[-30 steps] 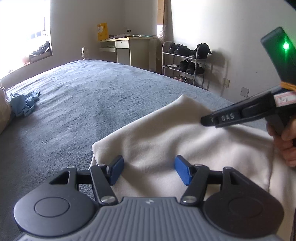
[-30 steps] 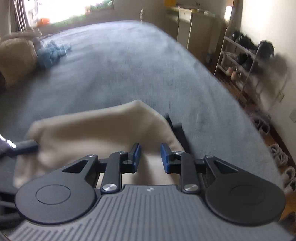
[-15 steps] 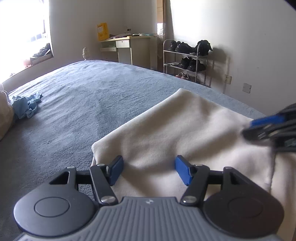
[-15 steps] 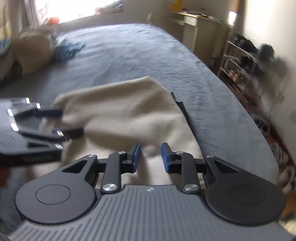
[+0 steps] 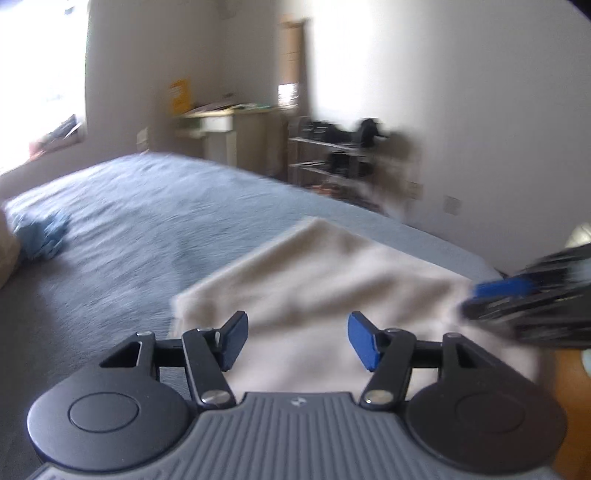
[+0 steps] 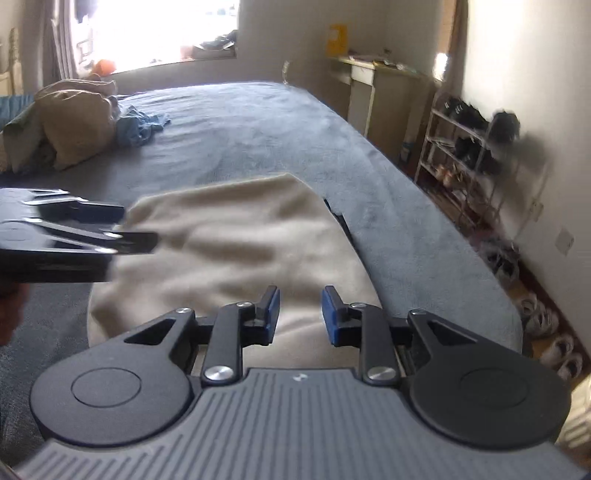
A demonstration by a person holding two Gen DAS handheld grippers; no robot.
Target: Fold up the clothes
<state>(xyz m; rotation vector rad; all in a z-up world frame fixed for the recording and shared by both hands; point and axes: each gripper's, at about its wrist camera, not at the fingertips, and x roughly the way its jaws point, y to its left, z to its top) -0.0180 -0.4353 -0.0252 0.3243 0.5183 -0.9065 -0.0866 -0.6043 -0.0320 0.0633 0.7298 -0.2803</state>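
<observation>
Cream garment (image 6: 236, 251) lies folded low-centre on the bed (image 6: 258, 129). Left gripper (image 5: 297, 341) is spread, right gripper (image 6: 300, 314) narrowly parted; neither pinches cloth. Next fold likely needs an edge grasped.

A bed (image 6: 258, 122) with a grey-blue cover filled the room. Strong daylight came through a window (image 6: 155, 29) in the far wall. A pale desk (image 6: 369, 88) stood against the white wall (image 6: 524, 74), and beside it a metal shoe rack (image 6: 469, 136) held dark shoes.
</observation>
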